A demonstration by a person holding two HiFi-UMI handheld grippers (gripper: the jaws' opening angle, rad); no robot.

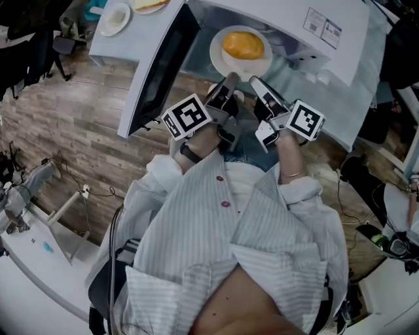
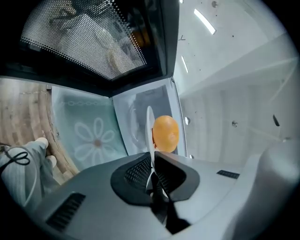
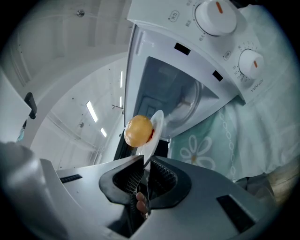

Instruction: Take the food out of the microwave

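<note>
White plate [image 1: 222,62] bearing one round orange-yellow piece of food [image 1: 243,45], held at the open front of a white microwave [image 1: 298,26]. Both grippers pinch the plate's near rim. The left gripper [image 1: 229,84] holds it at the left and the right gripper [image 1: 256,84] just beside it at the right.

Left gripper view: the plate [image 2: 149,126] appears edge-on, its rim clamped between the dark ribbed pads of the gripper [image 2: 153,165]. The food [image 2: 165,133] sits on the plate's right face. The door [image 2: 89,37], with its perforated window, fills the upper left.

Right gripper view: the rim of the plate [image 3: 156,129] is nipped between the closed jaws of the gripper [image 3: 145,165]. The food [image 3: 138,131] lies on the plate's left face, in front of the open cavity [image 3: 173,93]. Two knobs [image 3: 214,14] stand on the control panel.

Head view: the door [image 1: 157,72] is swung open to the left. The microwave rests on a tabletop [image 1: 108,49] covered by a pale green flower-print cloth [image 1: 357,108]. A second plate [image 1: 115,18] lies on the far left of the tabletop, well apart. The floor [image 1: 78,131] is wooden, and the person wears a striped shirt [image 1: 196,222].
</note>
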